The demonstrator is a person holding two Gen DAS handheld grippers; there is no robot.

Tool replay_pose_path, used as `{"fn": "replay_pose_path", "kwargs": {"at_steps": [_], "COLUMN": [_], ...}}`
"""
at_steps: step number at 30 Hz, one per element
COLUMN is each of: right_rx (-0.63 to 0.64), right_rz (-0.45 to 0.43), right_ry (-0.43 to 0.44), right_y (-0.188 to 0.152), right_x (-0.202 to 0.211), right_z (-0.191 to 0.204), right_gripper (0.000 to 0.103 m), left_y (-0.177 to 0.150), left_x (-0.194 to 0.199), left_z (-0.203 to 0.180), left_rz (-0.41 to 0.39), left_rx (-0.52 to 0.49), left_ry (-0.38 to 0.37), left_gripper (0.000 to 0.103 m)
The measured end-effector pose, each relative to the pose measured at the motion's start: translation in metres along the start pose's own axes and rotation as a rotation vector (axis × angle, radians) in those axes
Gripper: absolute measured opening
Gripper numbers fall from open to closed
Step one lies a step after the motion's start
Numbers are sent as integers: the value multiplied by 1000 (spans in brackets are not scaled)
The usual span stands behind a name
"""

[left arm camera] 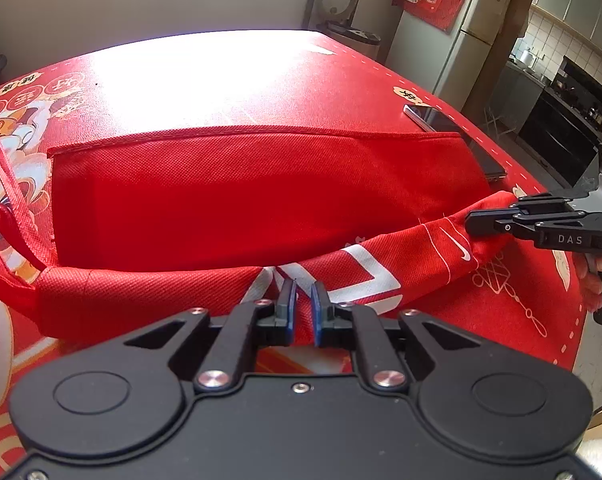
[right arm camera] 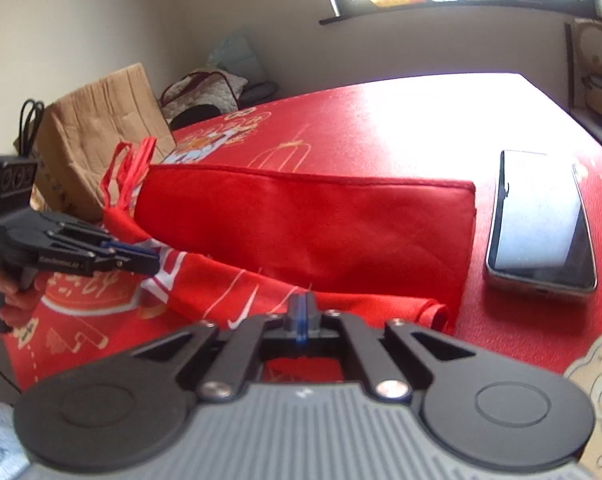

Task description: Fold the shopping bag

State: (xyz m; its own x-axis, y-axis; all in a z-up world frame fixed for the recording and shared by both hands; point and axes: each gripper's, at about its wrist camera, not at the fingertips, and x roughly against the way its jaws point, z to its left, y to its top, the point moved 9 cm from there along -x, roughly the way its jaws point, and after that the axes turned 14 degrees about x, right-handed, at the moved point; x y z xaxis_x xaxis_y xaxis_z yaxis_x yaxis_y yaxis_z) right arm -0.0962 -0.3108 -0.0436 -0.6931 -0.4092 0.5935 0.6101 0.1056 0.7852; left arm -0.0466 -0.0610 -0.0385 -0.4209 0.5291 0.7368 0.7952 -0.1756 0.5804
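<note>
Low in both frames, pinched the shopping bag (left arm camera: 261, 200) edge (printed side). Left gripper (left arm camera: 304, 286) narrow on fabric; right gripper (right arm camera: 301, 300) clamped too.

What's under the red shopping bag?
The red shopping bag lies on a table with a red printed tablecloth, which shows all around it. One corner of the phone seems tucked beneath the bag's edge. Anything else under the bag is covered.

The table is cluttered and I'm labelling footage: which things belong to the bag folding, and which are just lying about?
Job:
- red shopping bag
- left hand-held gripper
- right hand-held gripper

Lying about:
- phone
- cardboard box
- fridge
</note>
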Motion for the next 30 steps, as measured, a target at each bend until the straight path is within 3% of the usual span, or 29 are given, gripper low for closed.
{"fn": "replay_pose_path", "kwargs": {"at_steps": [3,5,7,9,12,17,19,23,27,30], "right_rx": [26,141,374,660,1069,1444,1542,1616,1665,1660], "right_rz": [20,32,18,7,33,165,205,253,230,223], "right_ry": [-11,-46,-122,-201,-267,-257,-278,-332,-366,-361], "right_y": [4,13,27,32,21,-16,-26,-28,-26,-22], "right_x": [-1,1,8,10,0,-28,-36,-47,-50,-53], "right_z": [1,13,39,73,122,154,153,147,144,142], "right_gripper": [0,1,10,36,37,37,38,42,61,65], "left_y": [1,1,2,2,2,1,1,1,1,2], "left_x": [0,-1,-1,-2,-2,-2,-2,-2,-2,-2], "left_z": [-2,-4,-5,-5,-6,-6,-6,-6,-6,-6], "left_rz": [6,19,30,33,34,33,30,31,37,44], "left_rx": [-8,-12,-12,-18,-32,-36,-41,-51,-65,-75], "left_ry": [12,17,20,23,31,29,28,18,6,-3], "left_gripper": [11,11,11,11,11,11,11,10,10,10]}}
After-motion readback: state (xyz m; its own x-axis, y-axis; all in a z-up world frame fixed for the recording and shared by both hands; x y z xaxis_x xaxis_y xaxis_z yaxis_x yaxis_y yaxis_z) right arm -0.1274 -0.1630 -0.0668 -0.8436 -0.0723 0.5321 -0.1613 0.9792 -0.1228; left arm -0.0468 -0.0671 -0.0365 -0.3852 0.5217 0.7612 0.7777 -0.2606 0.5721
